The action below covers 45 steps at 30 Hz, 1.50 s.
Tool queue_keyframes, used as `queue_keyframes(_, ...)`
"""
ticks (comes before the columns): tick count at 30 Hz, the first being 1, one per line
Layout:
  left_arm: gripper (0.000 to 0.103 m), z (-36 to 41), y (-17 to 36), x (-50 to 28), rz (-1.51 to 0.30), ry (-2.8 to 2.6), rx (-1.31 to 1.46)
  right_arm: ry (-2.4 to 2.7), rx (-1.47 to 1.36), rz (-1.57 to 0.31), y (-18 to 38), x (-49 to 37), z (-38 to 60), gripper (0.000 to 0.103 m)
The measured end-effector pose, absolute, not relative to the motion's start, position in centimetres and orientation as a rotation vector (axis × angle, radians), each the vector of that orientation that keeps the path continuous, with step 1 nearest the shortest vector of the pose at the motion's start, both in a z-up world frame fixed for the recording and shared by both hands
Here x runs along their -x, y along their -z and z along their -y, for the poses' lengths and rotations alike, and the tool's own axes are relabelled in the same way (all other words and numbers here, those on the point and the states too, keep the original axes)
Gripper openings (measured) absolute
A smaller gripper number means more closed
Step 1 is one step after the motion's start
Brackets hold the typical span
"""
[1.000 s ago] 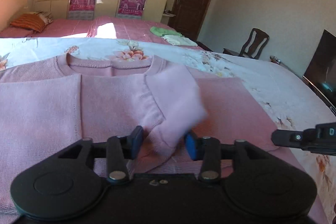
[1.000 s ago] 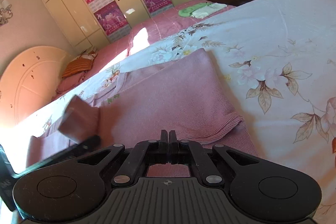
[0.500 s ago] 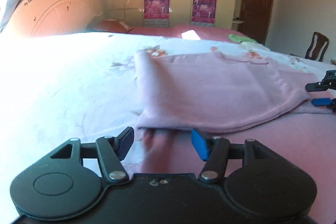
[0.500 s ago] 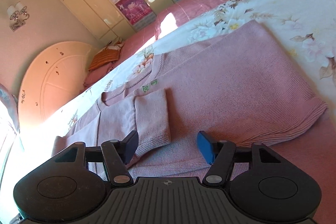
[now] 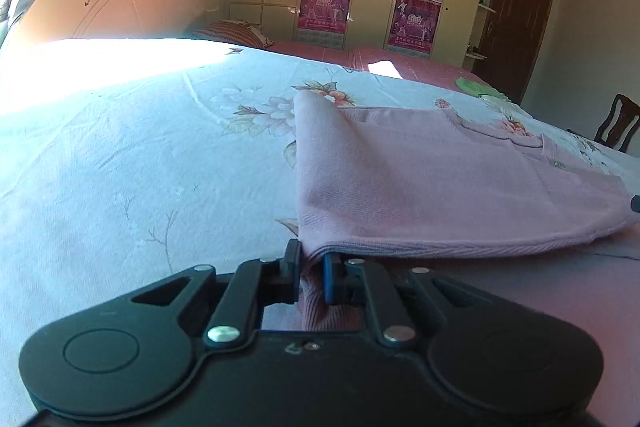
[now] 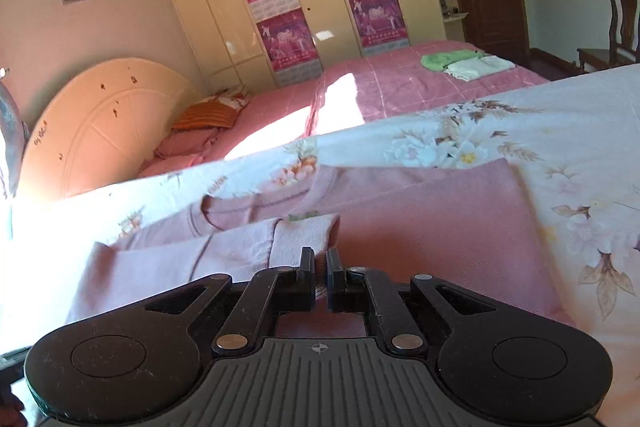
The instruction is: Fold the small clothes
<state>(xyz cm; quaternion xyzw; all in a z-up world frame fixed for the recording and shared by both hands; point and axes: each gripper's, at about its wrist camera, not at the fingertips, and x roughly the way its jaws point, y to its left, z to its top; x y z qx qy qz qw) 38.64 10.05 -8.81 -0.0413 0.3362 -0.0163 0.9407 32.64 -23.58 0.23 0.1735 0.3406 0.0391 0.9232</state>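
While the pink sweater [image 5: 440, 187] lies spread on the flowered bed sheet [image 5: 140, 167], the left wrist view shows the left tool [image 5: 312, 267] closing its jaws, pads pinching the sweater's near corner at the hem. From the right wrist view, the right tool [image 6: 320, 267] is clamped on the hem of the same sweater [image 6: 420, 227], just below the folded-in sleeve [image 6: 308, 235].
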Motion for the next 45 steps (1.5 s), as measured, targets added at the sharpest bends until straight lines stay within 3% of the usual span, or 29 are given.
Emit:
queue_keyframes(7,0.013,-10.4,8.9,-38.3,-0.702,0.051,0.052,-0.049,-0.411,-0.731,2.1,-32.1,23.7,0.004)
queue_keyframes(11,0.020,-10.9,8.9,-37.4,-0.719,0.087,0.042,-0.057,-0.411,-0.732,2.1,-31.8,24.1,0.004)
queue_keyframes(15,0.023,-11.8,6.4,-35.2,-0.612,0.105,0.094,-0.071,-0.400,-0.739,2.3,-32.2,24.1,0.004)
queue_keyframes(18,0.035,-10.6,5.8,-36.6,-0.592,0.168,0.118,-0.071,-0.394,-0.734,2.4,-32.0,24.1,0.004)
queue_keyframes(20,0.058,-9.4,7.4,-39.1,-0.691,0.212,0.133,-0.066,-0.395,-0.740,2.6,-31.9,24.1,0.004)
queue_keyframes(24,0.056,-7.8,8.1,-41.1,-0.733,0.215,0.086,-0.032,-0.379,-0.731,1.8,-31.6,24.7,0.005)
queue_keyframes(28,0.069,-7.3,6.2,-43.7,-0.646,0.237,0.086,-0.057,-0.394,-0.676,0.0,-32.7,25.2,0.005)
queue_keyframes(36,0.067,-9.6,9.4,-54.7,-0.753,0.141,0.157,-0.106,-0.274,-0.777,2.9,-39.0,21.0,0.005)
queue_keyframes(41,0.063,-10.6,7.3,-52.1,-0.694,0.145,0.253,-0.106,-0.297,-0.756,2.5,-38.4,22.1,0.005)
queue_keyframes(45,0.066,-6.1,6.7,-49.0,-0.655,0.254,0.200,-0.169,-0.324,-0.709,1.0,-38.5,20.7,0.005)
